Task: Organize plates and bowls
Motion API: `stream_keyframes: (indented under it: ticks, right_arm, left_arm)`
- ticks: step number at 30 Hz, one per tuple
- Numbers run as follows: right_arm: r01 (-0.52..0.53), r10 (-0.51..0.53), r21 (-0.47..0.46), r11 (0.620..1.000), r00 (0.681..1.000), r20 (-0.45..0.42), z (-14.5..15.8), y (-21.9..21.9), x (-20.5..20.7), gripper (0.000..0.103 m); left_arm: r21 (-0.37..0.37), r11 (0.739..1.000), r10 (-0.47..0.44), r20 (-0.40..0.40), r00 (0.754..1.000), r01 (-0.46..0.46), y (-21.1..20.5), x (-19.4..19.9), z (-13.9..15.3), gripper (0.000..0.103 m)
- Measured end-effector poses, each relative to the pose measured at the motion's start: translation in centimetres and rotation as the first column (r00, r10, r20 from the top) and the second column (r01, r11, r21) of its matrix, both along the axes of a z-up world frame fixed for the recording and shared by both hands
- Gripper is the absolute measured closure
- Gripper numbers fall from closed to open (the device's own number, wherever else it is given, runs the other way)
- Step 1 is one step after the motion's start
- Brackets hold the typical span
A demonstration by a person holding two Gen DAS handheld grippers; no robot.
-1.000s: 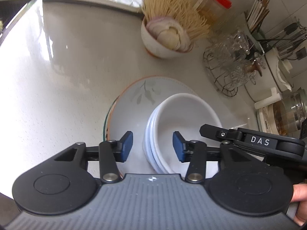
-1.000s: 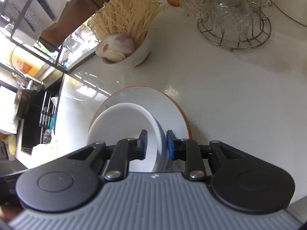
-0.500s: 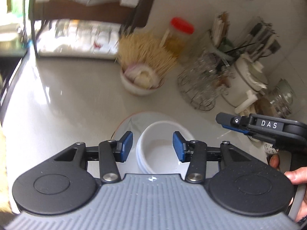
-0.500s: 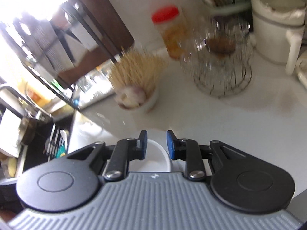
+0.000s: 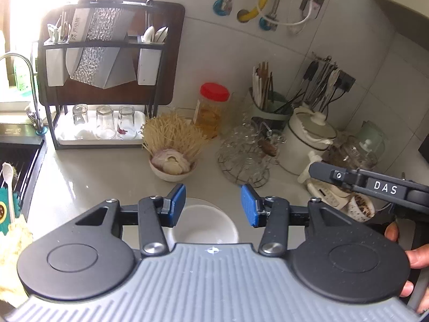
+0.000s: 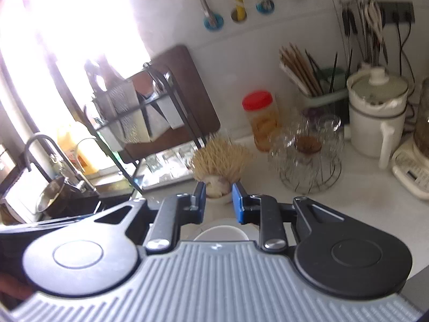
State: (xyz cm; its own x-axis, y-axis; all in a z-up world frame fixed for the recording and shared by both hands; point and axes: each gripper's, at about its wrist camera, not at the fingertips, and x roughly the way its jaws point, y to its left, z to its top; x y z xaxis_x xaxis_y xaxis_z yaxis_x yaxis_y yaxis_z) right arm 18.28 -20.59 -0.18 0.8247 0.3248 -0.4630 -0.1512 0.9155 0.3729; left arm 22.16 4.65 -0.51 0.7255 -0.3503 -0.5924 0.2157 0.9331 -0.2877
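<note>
Both claws have risen away from the stacked white ceramic bowls (image 5: 205, 224), resting on the pale desk (image 5: 102, 171); left claw (image 5: 213, 205) released, right claw (image 6: 218, 202) narrowly parted, grasping nothing.

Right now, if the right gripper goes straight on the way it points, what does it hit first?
Probably the bowl of noodles and onion, framed between the open right gripper pads. The white bowls lie lower, beneath that line. Depth is hard to judge.
</note>
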Motion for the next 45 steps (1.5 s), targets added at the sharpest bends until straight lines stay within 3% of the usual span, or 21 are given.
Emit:
stream_keyframes:
  ticks: [5, 9, 13, 27, 32, 34, 35, 41, 42, 45]
  right_arm:
    - [-0.007, 0.009, -0.022, 1.0, 0.999, 0.048, 1.5, -1.1, -3.2, 0.077]
    - [-0.026, 0.028, -0.03, 0.999, 0.998, 0.065, 1.8, -2.1, -5.5, 0.077]
    - [-0.038, 0.042, -0.043, 0.998, 0.995, 0.085, 2.0, -3.0, -7.7, 0.077]
    - [-0.084, 0.088, -0.081, 0.993, 0.995, 0.04, 0.0, -3.9, -13.1, 0.077]
    - [-0.076, 0.078, -0.089, 0.993, 0.997, 0.023, -0.3, -4.4, -14.4, 0.077]
    - [-0.072, 0.075, -0.089, 0.993, 0.997, 0.03, -0.4, -4.8, -15.2, 0.061]
    - [-0.07, 0.073, -0.087, 0.994, 0.997, 0.033, -0.4, -5.0, -15.5, 0.058]
    - [-0.073, 0.075, -0.099, 0.992, 0.997, 0.023, -0.8, -5.5, -17.0, 0.056]
    - [-0.071, 0.074, -0.101, 0.992, 0.997, 0.02, -0.9, -5.6, -17.2, 0.052]
    - [-0.058, 0.06, -0.093, 0.994, 0.998, 0.02, -1.2, -6.2, -17.7, 0.026]
  left_arm:
    - [-0.045, 0.999, 0.021, -0.012, 1.0, -0.022, -1.2, -3.2, 0.9, 0.051]
    - [-0.007, 1.0, 0.012, 0.037, 0.999, -0.011, -3.1, -6.3, 1.8, 0.051]
    - [-0.043, 0.999, 0.021, 0.019, 1.0, -0.02, -3.8, -8.7, 2.1, 0.051]
    - [0.019, 0.996, 0.084, 0.0, 0.996, -0.084, -4.8, -15.4, 1.5, 0.047]
    - [0.021, 0.995, 0.101, -0.005, 0.995, -0.101, -5.2, -17.5, 1.2, 0.04]
    - [0.031, 0.994, 0.108, -0.005, 0.994, -0.108, -5.5, -18.4, 1.2, 0.034]
    - [0.033, 0.993, 0.11, -0.004, 0.994, -0.11, -5.6, -18.7, 1.2, 0.034]
    - [0.06, 0.988, 0.14, -0.006, 0.99, -0.14, -6.2, -20.7, 1.1, 0.022]
    - [0.066, 0.987, 0.145, -0.005, 0.989, -0.145, -6.3, -21.0, 1.1, 0.018]
    - [0.081, 0.984, 0.156, 0.002, 0.988, -0.156, -6.5, -21.8, 1.2, 0.009]
